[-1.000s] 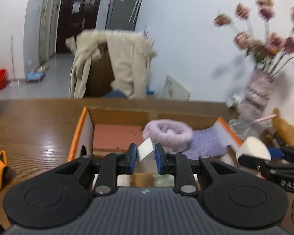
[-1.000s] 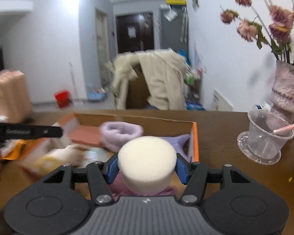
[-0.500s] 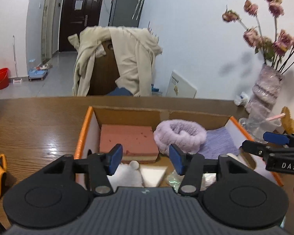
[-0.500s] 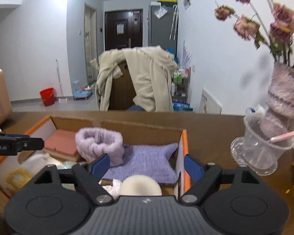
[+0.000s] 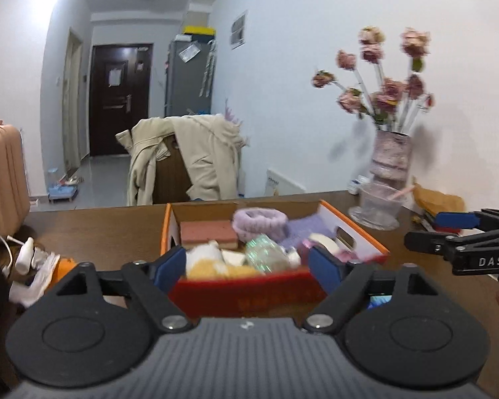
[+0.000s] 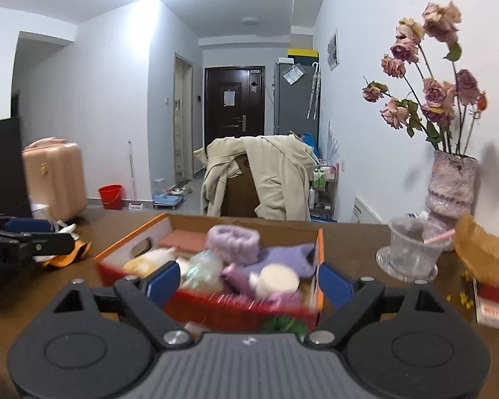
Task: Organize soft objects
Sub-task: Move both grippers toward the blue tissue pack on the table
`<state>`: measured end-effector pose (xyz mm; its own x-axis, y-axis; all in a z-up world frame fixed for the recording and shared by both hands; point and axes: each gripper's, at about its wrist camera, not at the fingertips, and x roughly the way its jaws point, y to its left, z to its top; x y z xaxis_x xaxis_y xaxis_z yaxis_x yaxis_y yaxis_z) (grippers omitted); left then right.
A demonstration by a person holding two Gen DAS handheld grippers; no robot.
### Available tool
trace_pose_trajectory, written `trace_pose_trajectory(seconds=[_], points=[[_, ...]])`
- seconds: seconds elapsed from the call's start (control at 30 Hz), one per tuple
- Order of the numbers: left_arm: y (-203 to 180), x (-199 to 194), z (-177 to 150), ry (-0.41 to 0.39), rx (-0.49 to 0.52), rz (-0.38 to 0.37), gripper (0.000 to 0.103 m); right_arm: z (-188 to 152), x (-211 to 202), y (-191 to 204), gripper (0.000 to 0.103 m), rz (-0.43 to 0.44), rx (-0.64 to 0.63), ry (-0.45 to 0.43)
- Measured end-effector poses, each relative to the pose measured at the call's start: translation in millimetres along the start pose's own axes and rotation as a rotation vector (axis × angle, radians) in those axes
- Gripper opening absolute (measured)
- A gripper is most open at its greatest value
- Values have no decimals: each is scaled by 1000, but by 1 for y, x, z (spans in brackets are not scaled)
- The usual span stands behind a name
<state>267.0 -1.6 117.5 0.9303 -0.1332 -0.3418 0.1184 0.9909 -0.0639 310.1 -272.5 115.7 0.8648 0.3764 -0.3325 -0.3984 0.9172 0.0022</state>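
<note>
Left wrist view is showing my left gripper (image 5: 248,264) with its jaws spread wide after just opening, nothing pinched between them, and the cardboard box (image 5: 362,237) of soft things sitting just ahead of the blue fingertips (image 5: 169,266). My right gripper (image 6: 248,282) is likewise gaping after opening, holding nothing, with the round white sponge (image 6: 279,279) lying in the box just beyond its fingers, beside the purple headband (image 6: 233,237).
</note>
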Motion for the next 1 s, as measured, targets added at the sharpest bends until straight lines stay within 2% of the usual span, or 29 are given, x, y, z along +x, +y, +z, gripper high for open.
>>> trace_pose_trajectory(seconds=[0.1,0.23,0.37,0.63,0.93,1.0], points=[[-9,-26,-28,-24,41,-32,90,-28,-29,19,92,-15,-4,-20],[-10,-55,-65,-51,9,-75,94,-65,-61,37,99,-42,83,-8],[-10,-69,-88,-37,7,-104,94,-90,-78,57,99,-76,22,21],[-5,-85,-94,-53,6,-117,96,-95,-95,77,99,-109,15,4],[-6,-71,-92,-18,3,-119,96,-94,-79,66,99,-103,46,30],[-7,-64,-91,-6,4,-114,96,-94,-72,59,95,-100,73,51]])
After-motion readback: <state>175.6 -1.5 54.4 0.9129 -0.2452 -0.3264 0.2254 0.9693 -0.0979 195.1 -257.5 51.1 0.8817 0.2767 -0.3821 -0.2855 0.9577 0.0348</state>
